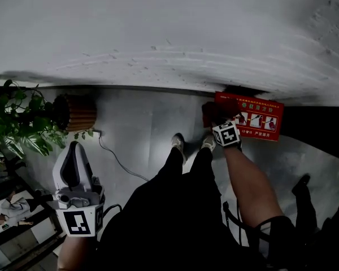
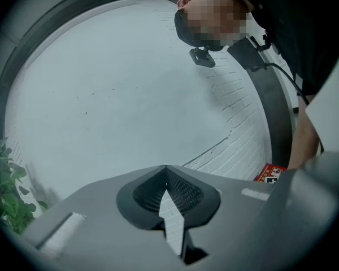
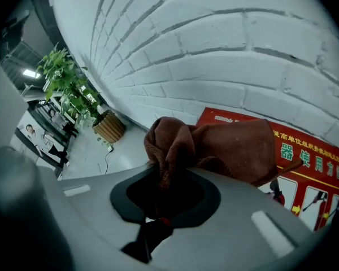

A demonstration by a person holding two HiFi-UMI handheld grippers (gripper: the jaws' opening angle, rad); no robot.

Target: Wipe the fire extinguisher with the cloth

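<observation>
A red fire extinguisher box [image 1: 254,119] with printed instruction panels stands on the floor against the white brick wall. My right gripper [image 1: 219,124] is just in front of its left end, shut on a bunched reddish-brown cloth [image 1: 213,113]. In the right gripper view the cloth [image 3: 214,148] spills out of the shut right gripper [image 3: 164,174] and covers part of the red box [image 3: 313,171]. No extinguisher cylinder shows clearly. My left gripper [image 1: 74,147] hangs low at the left, far from the box. Its view shows the left gripper [image 2: 165,168] with tips together, empty, facing the wall.
A potted plant in a ribbed brown pot [image 1: 74,113] stands at the wall on the left, its leaves [image 1: 17,123] spreading further left. A cable [image 1: 118,160] runs across the grey floor. The person's legs and shoes [image 1: 178,143] are between the grippers.
</observation>
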